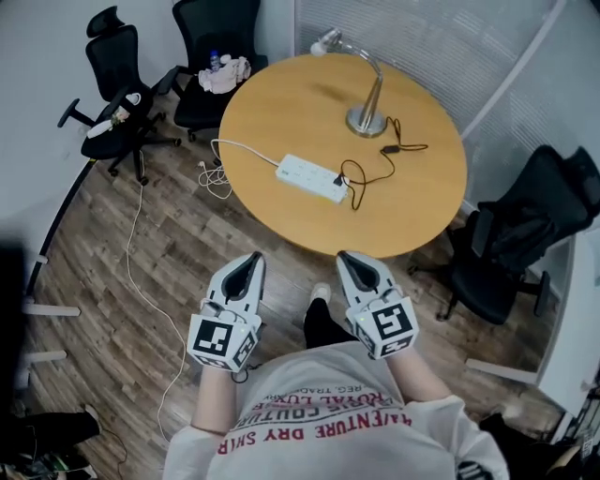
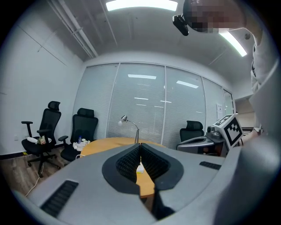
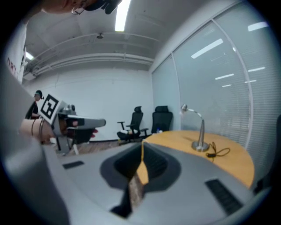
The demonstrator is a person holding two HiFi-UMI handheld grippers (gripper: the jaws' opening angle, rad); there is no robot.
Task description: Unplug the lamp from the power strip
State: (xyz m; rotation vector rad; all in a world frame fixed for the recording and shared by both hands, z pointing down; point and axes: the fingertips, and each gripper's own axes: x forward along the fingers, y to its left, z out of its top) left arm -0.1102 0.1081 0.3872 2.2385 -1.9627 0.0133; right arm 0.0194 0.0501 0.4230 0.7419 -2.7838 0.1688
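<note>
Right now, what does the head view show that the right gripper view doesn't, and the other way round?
Only the head view shows the white power strip with a black plug in it. Only the right gripper view shows the ceiling light. Both show the lamp, its black cord, the round table and black office chairs.

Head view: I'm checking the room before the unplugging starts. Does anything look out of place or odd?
Nothing is spilled or broken. The white cable from the power strip runs off the table edge and trails loosely across the floor, which could trip someone. A bundle of cloth sits on a chair seat.
</note>
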